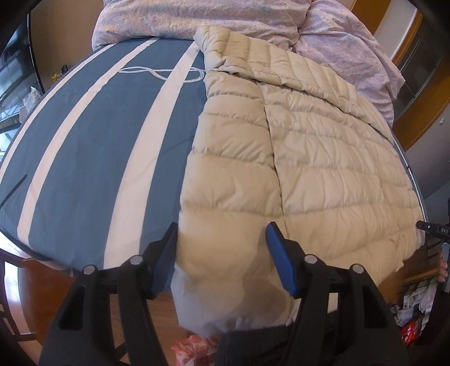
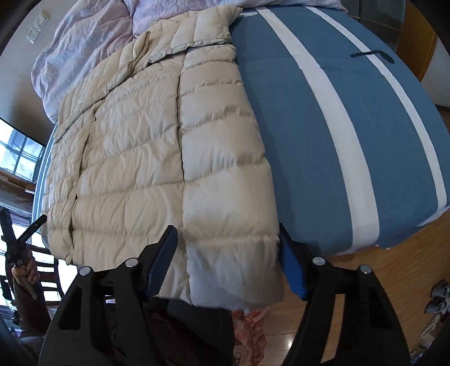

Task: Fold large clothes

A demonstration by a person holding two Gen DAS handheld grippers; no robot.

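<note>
A beige quilted down jacket [image 1: 323,157] lies flat on a blue bed sheet with white stripes [image 1: 98,140], its hem hanging over the near edge of the bed. My left gripper [image 1: 222,233] straddles the hem's left corner; the puffy fabric fills the gap between the blue pads, but I see no squeeze in it. In the right wrist view the jacket [image 2: 135,146] shows again, and my right gripper [image 2: 226,236] straddles the hem's right corner the same way, above the sheet [image 2: 309,126].
A crumpled pink quilt [image 1: 197,19] is heaped at the far end of the bed, touching the jacket's collar. Wooden floor [image 2: 365,281] lies below the bed's edge, with bags and clutter [image 1: 416,309] at the right and shoes [image 2: 438,298].
</note>
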